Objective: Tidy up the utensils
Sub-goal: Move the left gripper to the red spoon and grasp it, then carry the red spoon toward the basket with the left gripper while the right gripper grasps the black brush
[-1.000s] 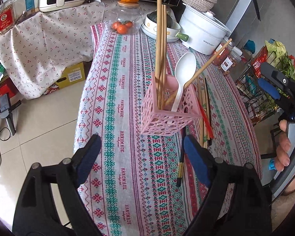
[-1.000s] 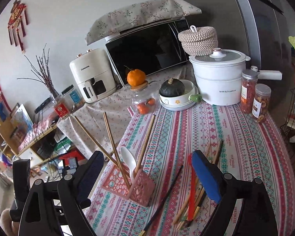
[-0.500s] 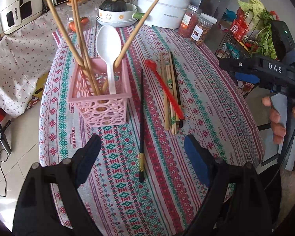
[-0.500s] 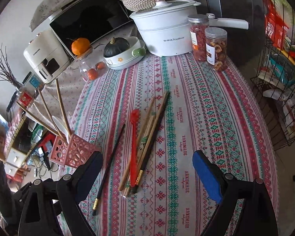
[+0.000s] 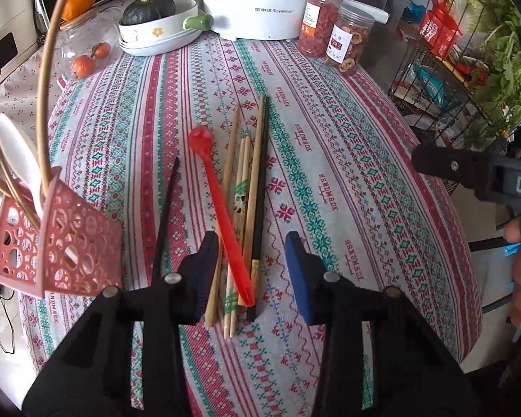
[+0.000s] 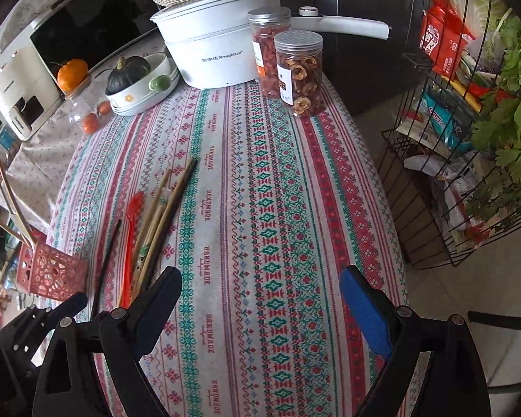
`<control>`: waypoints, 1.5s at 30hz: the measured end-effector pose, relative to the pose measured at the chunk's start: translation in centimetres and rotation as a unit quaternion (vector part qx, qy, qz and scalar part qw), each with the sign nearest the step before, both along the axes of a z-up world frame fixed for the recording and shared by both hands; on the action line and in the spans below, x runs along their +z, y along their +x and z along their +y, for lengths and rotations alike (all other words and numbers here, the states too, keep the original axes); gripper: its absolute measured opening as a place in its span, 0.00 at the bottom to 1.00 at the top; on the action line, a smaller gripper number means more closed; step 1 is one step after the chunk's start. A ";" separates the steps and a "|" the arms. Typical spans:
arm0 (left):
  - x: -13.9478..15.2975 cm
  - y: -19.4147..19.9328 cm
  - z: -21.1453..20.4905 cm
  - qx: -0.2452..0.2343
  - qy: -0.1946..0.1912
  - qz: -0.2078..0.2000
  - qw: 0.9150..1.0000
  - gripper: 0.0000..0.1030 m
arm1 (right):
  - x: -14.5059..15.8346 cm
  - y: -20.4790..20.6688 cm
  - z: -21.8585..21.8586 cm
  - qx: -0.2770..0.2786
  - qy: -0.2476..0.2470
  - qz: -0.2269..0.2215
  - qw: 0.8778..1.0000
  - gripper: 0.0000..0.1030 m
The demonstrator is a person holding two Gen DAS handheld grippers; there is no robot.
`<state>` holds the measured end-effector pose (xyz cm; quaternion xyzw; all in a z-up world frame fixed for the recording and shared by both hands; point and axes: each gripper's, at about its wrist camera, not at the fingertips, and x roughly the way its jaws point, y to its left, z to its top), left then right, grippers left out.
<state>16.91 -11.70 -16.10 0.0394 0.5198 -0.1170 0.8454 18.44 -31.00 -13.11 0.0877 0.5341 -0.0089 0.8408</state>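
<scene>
The left gripper (image 5: 251, 271), fingers apart, straddles the red spoon (image 5: 222, 215): light, rigid, slippery; grasp mid-handle. The right gripper (image 6: 260, 299) is spread wide.

Left wrist view low over chopsticks (image 5: 250, 187), right wrist view higher, both sharing tablecloth (image 6: 278, 191)

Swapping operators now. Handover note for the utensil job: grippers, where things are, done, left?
Left gripper: open, empty, low over the near ends of the loose pile.
Right gripper: open, empty, over bare tablecloth to the right of the pile.
Pink basket, left of the pile: already holds a white spoon and several wooden chopsticks.
Still on the cloth: red spoon, a bundle of chopsticks beside it, and a lone black chopstick nearer the basket.
Left: get these into the basket. The left gripper is best placed to pick first, probably the red spoon.
</scene>
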 end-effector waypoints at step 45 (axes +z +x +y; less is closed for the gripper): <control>7.2 -2.5 4.3 -0.046 -0.057 -0.078 0.994 0.27 | -2.2 2.1 0.3 -0.004 0.056 0.032 0.998 0.91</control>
